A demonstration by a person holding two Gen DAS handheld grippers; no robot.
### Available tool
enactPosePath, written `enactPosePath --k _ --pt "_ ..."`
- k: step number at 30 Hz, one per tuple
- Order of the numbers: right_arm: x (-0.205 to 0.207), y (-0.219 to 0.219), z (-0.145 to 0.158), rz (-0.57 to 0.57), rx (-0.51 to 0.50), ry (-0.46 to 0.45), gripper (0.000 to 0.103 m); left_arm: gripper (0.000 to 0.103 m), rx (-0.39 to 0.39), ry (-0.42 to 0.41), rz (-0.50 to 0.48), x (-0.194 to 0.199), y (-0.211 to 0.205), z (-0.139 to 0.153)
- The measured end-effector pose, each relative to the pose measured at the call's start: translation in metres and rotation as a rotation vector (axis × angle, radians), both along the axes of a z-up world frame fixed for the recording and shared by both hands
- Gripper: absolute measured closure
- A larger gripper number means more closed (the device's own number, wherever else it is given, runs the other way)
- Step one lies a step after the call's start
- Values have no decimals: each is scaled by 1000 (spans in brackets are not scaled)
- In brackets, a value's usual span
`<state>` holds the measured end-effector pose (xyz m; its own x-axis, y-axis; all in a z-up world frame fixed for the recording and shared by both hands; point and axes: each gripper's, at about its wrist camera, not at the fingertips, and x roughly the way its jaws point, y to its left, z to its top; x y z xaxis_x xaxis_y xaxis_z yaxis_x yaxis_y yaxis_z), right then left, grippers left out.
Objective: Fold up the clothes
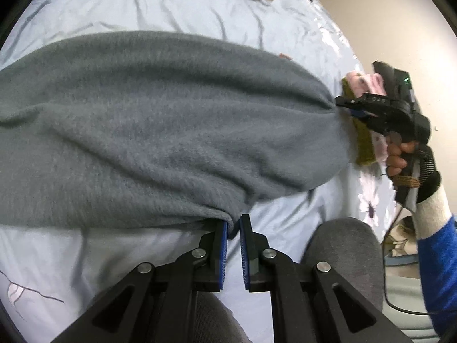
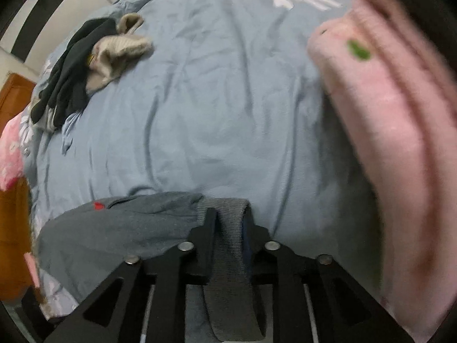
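A grey knit sweater lies spread across the light blue bedsheet. My left gripper is at the sweater's near hem, its blue pads a narrow gap apart with the hem edge just at the tips; I cannot tell if it pinches cloth. My right gripper is shut on the sweater's ribbed hem. It also shows in the left wrist view pulling the sweater's right corner taut.
A folded pink garment and an olive one lie at the right bed edge. A pile of dark and beige clothes lies at the far side. My grey-trousered knee is near the bed.
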<state>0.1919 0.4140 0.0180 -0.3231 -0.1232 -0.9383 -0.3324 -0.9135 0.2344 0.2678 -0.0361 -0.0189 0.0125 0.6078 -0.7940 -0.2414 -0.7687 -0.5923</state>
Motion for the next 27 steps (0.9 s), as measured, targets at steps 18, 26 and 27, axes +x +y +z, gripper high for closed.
enactPosePath --k 18,26,27 --pt "84 -47 20 45 8 30 62 63 -16 148 782 2 -233 6" --pt "77 -41 6 -46 -14 2 62 62 -77 129 1100 -12 -368 -36" --pt "73 -42 5 -54 -5 -8 62 62 -63 127 1114 -16 -377 -40"
